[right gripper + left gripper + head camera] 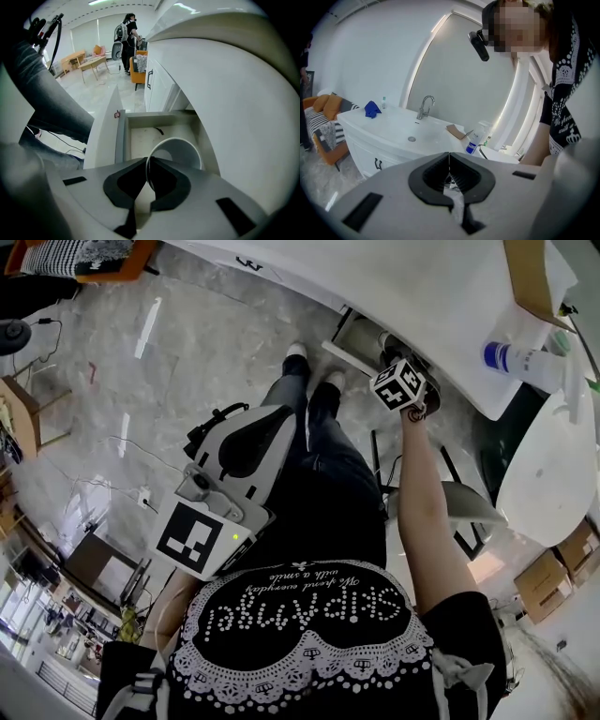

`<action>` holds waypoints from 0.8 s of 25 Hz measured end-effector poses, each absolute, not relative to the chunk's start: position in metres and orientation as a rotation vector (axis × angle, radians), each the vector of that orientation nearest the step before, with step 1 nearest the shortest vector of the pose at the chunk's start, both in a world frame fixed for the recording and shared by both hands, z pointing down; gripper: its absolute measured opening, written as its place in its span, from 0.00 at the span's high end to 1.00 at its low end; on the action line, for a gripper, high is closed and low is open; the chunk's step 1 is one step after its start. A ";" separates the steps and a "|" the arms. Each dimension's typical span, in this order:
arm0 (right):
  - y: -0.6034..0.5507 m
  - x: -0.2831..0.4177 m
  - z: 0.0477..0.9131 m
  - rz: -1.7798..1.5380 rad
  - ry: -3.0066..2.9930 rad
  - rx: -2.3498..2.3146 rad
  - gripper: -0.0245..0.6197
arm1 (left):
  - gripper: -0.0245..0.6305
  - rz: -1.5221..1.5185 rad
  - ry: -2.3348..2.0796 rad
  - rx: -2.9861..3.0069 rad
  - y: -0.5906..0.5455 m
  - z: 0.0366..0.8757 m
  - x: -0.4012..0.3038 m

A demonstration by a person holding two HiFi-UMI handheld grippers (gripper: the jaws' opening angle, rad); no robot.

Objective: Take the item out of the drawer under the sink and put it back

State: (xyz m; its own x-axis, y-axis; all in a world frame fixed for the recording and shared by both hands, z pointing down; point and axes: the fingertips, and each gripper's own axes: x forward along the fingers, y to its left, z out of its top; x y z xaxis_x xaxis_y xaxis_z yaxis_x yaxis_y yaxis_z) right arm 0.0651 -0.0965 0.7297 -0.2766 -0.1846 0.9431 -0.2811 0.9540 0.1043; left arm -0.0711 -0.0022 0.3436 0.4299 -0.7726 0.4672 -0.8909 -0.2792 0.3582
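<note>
We find the right gripper clenched on the rim of a white cup. The cup hangs tilted, mouth toward the camera, directly over the open drawer, and we cannot tell whether it touches the drawer floor. We record the left gripper with its tips together and a crumpled pale wrapper caught between them; it is held close to the person's torso, well apart from the drawer, and faces the sink counter.
</note>
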 end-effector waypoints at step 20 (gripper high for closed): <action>-0.100 0.064 0.742 0.105 -1.809 0.287 0.92 | 0.96 0.272 -1.394 2.071 0.007 0.350 -0.076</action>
